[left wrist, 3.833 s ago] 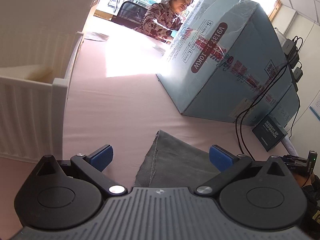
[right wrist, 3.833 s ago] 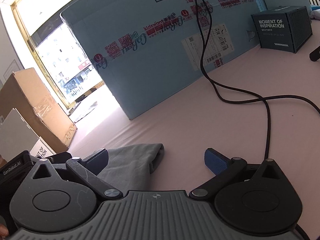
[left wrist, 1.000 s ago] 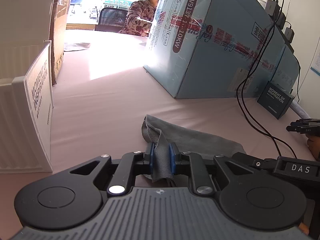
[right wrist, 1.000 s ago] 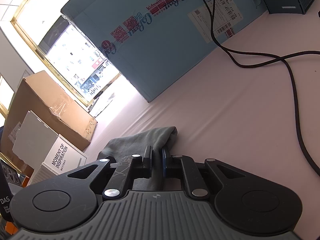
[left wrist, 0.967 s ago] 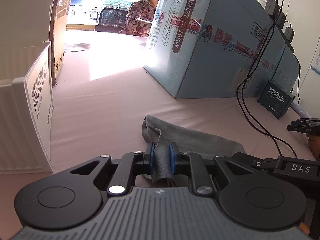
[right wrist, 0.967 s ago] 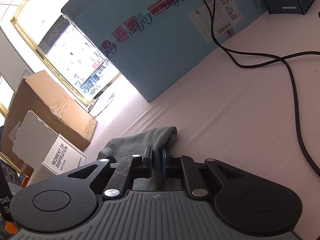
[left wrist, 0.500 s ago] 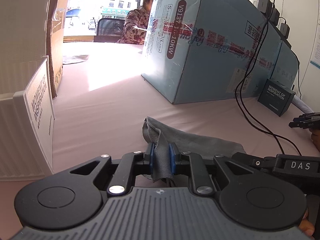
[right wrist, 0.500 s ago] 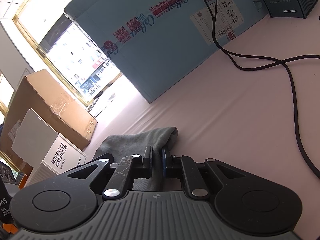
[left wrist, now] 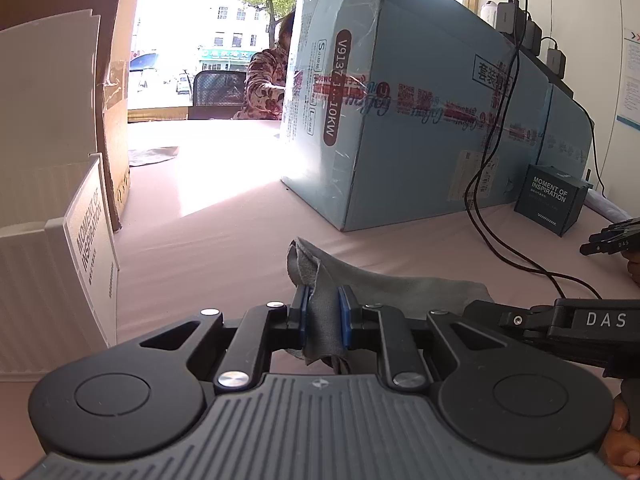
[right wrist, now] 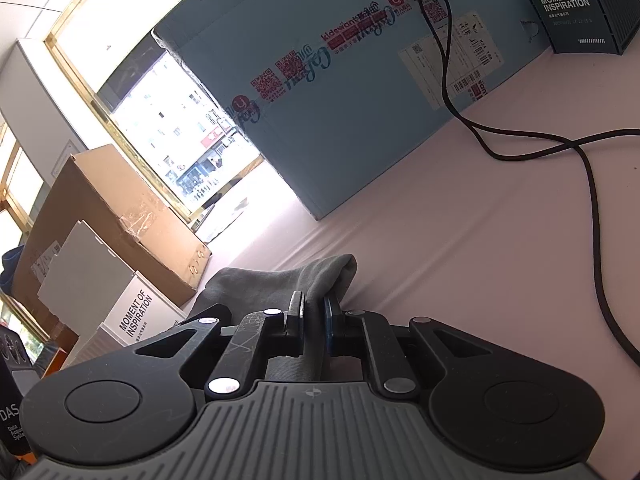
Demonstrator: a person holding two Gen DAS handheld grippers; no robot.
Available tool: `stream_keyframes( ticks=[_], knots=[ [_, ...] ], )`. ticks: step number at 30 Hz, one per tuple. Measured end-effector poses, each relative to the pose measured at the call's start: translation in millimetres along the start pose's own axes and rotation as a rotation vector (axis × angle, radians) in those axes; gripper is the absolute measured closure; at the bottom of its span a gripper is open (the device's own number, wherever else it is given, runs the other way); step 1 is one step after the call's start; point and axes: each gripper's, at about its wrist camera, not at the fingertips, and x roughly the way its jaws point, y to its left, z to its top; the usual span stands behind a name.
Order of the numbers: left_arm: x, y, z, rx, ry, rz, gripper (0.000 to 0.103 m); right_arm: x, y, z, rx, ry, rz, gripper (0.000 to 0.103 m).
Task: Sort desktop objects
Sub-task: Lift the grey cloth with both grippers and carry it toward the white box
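On the left stands a white box (left wrist: 60, 264) with words on its side, and a brown cardboard box (left wrist: 116, 92) is behind it. Next comes the left gripper (left wrist: 323, 316). Its fingers (left wrist: 301, 312) are squeezed nearly together on one bunched end of the gray cloth (left wrist: 384, 280). The cloth sags down between the two tools and its far edge seems to touch the pink desk (left wrist: 208, 232). It looks soft, floppy and light (it folds up wherever it gets pinched). It will not break, but it will droop and could slide out of a weak pinch. The best places to hold it are the ends, one for each tool. The right gripper (right wrist: 314, 320) has the other end, with its fingers (right wrist: 297, 312) closed tight on a fold. Farther right are a big blue box (right wrist: 360, 100), a black cable (right wrist: 592, 184) and a small dark box (right wrist: 576, 16).
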Motion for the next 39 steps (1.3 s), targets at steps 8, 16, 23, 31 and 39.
stream_keyframes(
  ticks=[8, 16, 23, 31, 39],
  knots=[
    [-13, -13, -2, 0.069, -0.084, 0.057, 0.089, -11, 9, 0, -0.060, -0.049, 0.033, 0.094],
    [-22, -15, -2, 0.084, -0.135, 0.091, 0.089, -17, 19, 0, -0.105, -0.071, 0.068, 0.094],
    [-22, -10, -2, 0.055, -0.134, 0.097, 0.089, -18, 26, -2, -0.142, -0.074, 0.082, 0.094],
    [-34, -6, -4, 0.058, -0.175, 0.097, 0.089, -20, 44, -11, -0.244, -0.115, 0.082, 0.094],
    [-61, 0, -7, 0.092, -0.247, 0.094, 0.089, -32, 59, -21, -0.276, -0.194, 0.120, 0.094]
  ],
)
